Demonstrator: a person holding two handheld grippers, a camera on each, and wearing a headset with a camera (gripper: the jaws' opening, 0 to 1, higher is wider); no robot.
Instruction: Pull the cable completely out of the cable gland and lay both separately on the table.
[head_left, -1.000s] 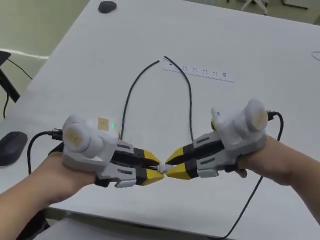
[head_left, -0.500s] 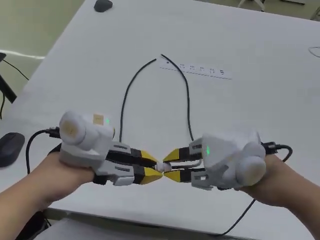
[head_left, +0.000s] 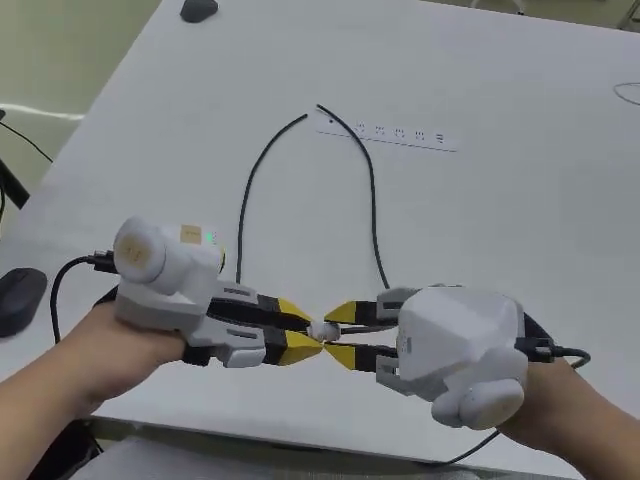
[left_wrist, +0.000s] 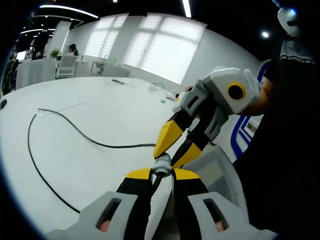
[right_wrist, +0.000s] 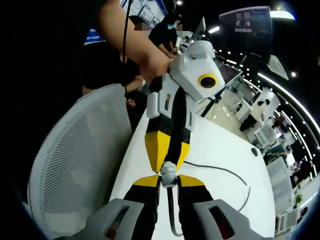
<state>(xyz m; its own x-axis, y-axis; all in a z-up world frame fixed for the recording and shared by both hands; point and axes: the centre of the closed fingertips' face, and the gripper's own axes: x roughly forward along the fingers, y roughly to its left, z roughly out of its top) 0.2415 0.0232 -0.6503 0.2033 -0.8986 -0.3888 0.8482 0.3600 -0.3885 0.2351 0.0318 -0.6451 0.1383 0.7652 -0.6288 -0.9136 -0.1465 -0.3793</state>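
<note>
Clamping cable gland (head_left: 322, 331): left hand-held gripper (head_left: 309, 334), right hand-held gripper (head_left: 336, 335).

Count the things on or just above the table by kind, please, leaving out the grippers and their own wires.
Cable: 1
Cable gland: 1
Power strip: 1
Mouse: 2
Total: 5
</note>
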